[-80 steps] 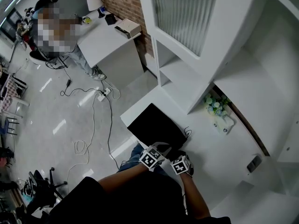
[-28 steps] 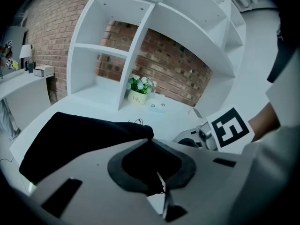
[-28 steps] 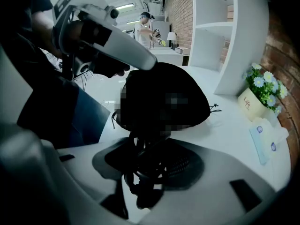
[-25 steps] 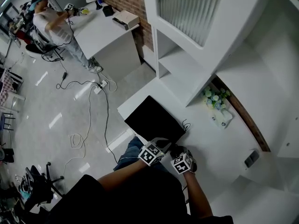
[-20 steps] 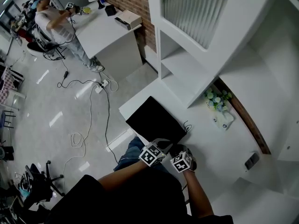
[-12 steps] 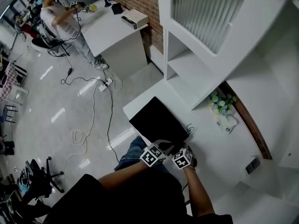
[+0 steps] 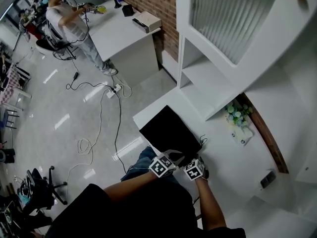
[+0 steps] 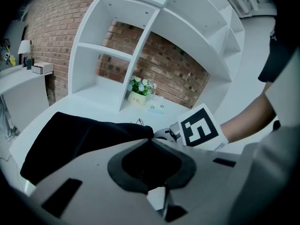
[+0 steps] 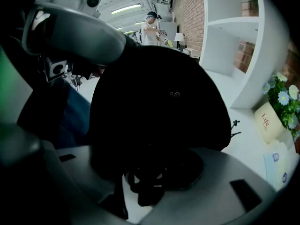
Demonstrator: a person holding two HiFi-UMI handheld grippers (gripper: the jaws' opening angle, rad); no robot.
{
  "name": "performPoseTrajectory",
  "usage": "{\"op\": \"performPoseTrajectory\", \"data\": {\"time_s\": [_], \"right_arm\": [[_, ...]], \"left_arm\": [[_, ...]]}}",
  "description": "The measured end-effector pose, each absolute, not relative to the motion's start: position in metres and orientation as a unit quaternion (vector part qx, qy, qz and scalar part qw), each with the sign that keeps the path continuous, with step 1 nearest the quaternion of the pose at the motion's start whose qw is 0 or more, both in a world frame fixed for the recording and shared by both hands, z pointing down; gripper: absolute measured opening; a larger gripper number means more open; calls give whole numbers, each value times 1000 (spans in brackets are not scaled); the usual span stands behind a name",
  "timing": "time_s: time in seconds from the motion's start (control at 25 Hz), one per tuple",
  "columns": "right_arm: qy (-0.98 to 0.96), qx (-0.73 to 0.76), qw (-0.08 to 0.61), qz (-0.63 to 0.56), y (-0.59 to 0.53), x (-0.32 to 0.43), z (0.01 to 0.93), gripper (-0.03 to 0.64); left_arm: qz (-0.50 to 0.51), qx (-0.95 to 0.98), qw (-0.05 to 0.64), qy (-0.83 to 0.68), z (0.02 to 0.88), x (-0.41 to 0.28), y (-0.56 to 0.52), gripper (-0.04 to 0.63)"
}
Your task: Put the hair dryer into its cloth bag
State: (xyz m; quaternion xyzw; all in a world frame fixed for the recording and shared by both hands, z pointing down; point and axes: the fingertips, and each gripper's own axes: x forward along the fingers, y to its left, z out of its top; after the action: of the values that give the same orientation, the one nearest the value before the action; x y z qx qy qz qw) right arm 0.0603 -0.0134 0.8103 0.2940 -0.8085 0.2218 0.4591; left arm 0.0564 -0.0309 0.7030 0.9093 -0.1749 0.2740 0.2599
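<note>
Clamping the left gripper (image 8: 149, 139) on the near edge of the cloth bag (image 7: 171, 132), we give the fabric a fixed anchor. Its jaws are drawn almost together with only black cloth between them. In our judgement this grip lifts one lip of the mouth so that the opening faces the other tool. The bag lies flat on the white counter (image 7: 218, 157) with its far end toward the shelf unit (image 7: 198, 78), which leaves the near side free for loading. The right gripper (image 9: 147, 170) stands just beside the left, at the same edge of the bag. Its jaws stand wide around a dark, lumpy object that we take to be the hair dryer (image 9: 143, 189), though black against black makes this reading uncertain. On that reading the hair dryer sits at the bag's mouth, held in the right jaws and not yet clearly inside. A thin drawstring (image 9: 233, 123) trails loose from the bag's corner onto the counter, so we judge the mouth is not drawn closed. Count: one cloth bag, one hair dryer, two grippers, one visible drawstring end, one pot of flowers (image 7: 237, 115) well apart from the work, and one person (image 7: 69, 24) at a desk (image 7: 124, 33) in the background.
</note>
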Motion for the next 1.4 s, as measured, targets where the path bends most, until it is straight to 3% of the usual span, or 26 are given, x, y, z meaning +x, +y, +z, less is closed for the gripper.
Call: {"op": "performPoseTrajectory", "data": {"time_s": [0.28, 0.4, 0.68, 1.16, 1.4], "right_arm": [[-811, 295, 461, 206, -11, 58, 818, 210], [-811, 302, 452, 216, -8, 57, 812, 241], [-819, 352, 366, 268, -9, 72, 770, 268], [-793, 333, 459, 222, 27, 94, 804, 248], [-791, 348, 454, 216, 24, 98, 810, 209]], "left_arm": [[285, 910, 252, -163, 702, 51, -33, 32], [290, 910, 250, -161, 701, 48, -34, 32], [291, 911, 243, -163, 701, 54, -37, 32], [292, 908, 250, -167, 704, 61, -34, 32], [285, 909, 254, -168, 703, 58, -32, 32]]}}
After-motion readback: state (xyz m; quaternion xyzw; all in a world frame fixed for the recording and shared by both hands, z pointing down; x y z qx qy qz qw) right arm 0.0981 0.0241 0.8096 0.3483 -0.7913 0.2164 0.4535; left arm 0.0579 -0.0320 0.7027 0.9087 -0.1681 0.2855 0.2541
